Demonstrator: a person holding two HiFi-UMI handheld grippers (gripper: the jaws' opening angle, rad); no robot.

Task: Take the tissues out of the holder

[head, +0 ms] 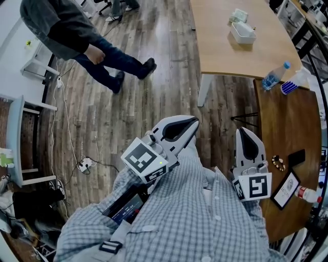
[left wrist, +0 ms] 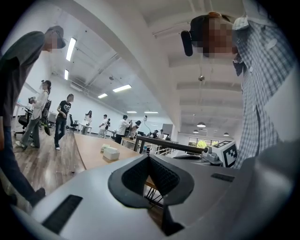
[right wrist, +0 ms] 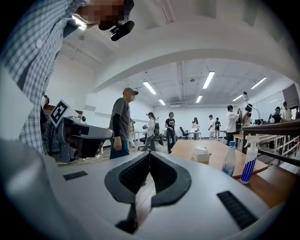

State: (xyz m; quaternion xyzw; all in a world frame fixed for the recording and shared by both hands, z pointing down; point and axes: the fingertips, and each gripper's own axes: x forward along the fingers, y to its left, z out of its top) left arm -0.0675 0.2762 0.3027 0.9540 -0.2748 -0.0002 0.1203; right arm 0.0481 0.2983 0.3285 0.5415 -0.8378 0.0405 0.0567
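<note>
The white tissue holder (head: pixel 242 32) stands on the light wooden table (head: pixel 225 51) far ahead, with a crumpled tissue (head: pixel 239 15) lying behind it. Both grippers hang close to my checked shirt, well short of that table. My left gripper (head: pixel 193 123) is shut with nothing in it, and so is my right gripper (head: pixel 243 132). In the left gripper view the jaws (left wrist: pixel 149 157) meet, and the holder (left wrist: pixel 111 152) shows small beyond them. The right gripper view has its jaws (right wrist: pixel 149 153) touching, with the holder (right wrist: pixel 202 154) off to the right.
A water bottle (head: pixel 273 77) and a blue-striped spray bottle (head: pixel 294 84) stand where the light table meets a dark wooden table (head: pixel 287 138). A person (head: pixel 87 41) walks across the floor at upper left. Cables (head: pixel 84 164) lie on the floor at left.
</note>
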